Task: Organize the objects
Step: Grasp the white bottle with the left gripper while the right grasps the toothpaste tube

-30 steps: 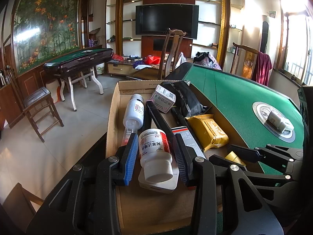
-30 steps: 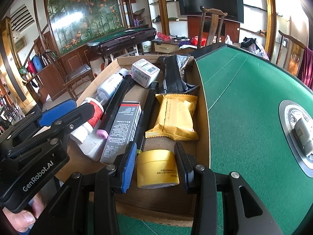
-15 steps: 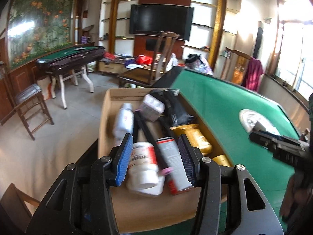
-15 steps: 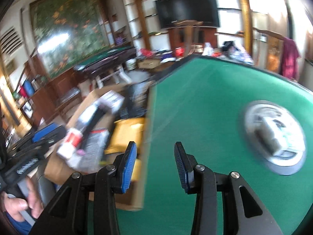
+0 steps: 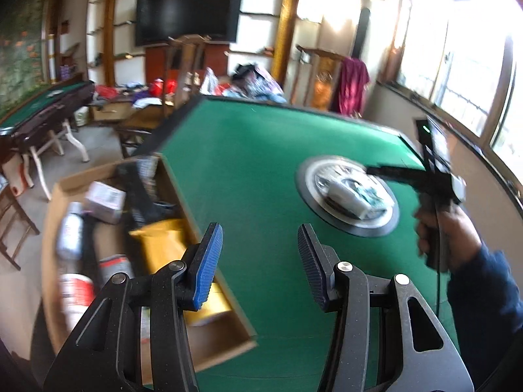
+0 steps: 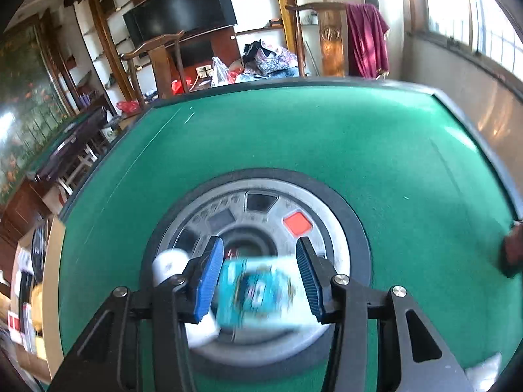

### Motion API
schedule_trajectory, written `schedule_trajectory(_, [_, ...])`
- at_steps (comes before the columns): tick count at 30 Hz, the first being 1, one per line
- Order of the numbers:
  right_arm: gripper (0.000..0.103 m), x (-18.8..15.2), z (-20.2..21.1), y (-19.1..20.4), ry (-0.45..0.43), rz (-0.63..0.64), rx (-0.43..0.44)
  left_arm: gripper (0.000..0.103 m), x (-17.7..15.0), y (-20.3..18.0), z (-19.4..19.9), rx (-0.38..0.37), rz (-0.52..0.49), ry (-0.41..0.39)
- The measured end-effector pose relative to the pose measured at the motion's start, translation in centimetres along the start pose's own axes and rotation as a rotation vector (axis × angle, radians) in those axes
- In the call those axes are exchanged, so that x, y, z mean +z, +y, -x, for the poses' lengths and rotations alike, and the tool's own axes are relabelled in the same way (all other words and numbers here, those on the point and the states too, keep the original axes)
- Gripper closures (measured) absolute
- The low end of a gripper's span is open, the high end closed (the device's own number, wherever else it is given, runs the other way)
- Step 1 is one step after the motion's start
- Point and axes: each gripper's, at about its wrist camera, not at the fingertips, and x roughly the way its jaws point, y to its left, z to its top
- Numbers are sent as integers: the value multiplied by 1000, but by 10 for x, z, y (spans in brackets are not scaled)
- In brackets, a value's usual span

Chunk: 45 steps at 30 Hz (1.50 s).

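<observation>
teal and white, the small box (image 6: 258, 289) lies on the round centre plate (image 6: 330, 228) of the green table (image 6: 294, 137), long axis crosswise between the right gripper (image 6: 260, 279) fingers, spread wide around it, not clamped. left gripper (image 5: 260, 263), also open and empty, hangs farther off near the cardboard box (image 5: 52, 228).

The table (image 6: 327, 137) is covered in matt green felt-like cloth with a dark, smooth rim. Its round centre plate (image 6: 330, 228) looks like dull grey metal or plastic, worn and scuffed, ringed in black. The box (image 5: 225, 349) is plain brown cardboard, matt. In it lies a yellow packet (image 5: 160, 245) with a glossy plastic sheen. The left gripper (image 5: 260, 261) is matt black plastic with ribbed pads, one blue, and shiny metal screws. The carton (image 6: 258, 290) between the right gripper (image 6: 260, 274) pads looks like printed teal card, though blurred.
</observation>
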Motion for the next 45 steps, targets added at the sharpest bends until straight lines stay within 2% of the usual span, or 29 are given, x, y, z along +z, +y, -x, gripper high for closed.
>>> schedule_trajectory(4, [56,0,-31,-7,117,25,24,55,3,-18,-24,-38,-18,75])
schedule_trajectory(6, [56,-6,-23,-6,127,28,44,55,7,-26,-35,-58,-25,110])
schedule_trajectory(9, [55,-26,-2,-10,178,-13,160,55,15,-34,-48,-82,-17,145])
schedule_trajectory(11, [50,-41,16,-8,177,6,200,55,22,-43,-57,-104,-18,165])
schedule_trajectory(16, [40,-77,49,14,149,172,196,49,48,-68,-96,-154,2,247])
schedule_trajectory(18, [40,-90,56,24,123,277,139,49,61,-83,-118,-169,-2,285])
schedule_trajectory(20, [40,-93,63,31,58,362,47,49,73,-97,-142,-132,-26,318])
schedule_trajectory(22, [40,-91,70,35,0,432,2,49,79,-106,-159,-136,-47,359])
schedule_trajectory(25, [39,-89,73,19,-29,403,-4,49,81,-122,-184,-145,-86,419])
schedule_trajectory(29, [39,-81,71,-8,-31,310,36,49,77,-135,-210,-60,-125,460])
schedule_trajectory(31, [39,-79,70,-13,-37,289,50,50,74,-134,-220,-40,-106,459])
schedule_trajectory(32, [39,-78,69,-13,-42,288,46,63,71,-132,-224,-65,-88,452])
schedule_trajectory(33, [39,-79,68,-12,-37,296,44,69,68,-130,-225,-71,-83,455])
schedule_trajectory(36, [38,-81,61,-2,-13,348,50,69,61,-120,-217,-68,-88,416])
schedule_trajectory(38, [38,-82,55,9,0,408,14,69,57,-110,-209,-76,-71,406])
schedule_trajectory(40, [38,-83,48,16,8,453,15,69,55,-99,-196,-88,-64,382])
schedule_trajectory(43, [31,-85,33,26,48,527,-1,69,52,-85,-166,-84,-71,318])
schedule_trajectory(45, [31,-87,24,28,63,551,2,69,51,-76,-142,-94,-84,276])
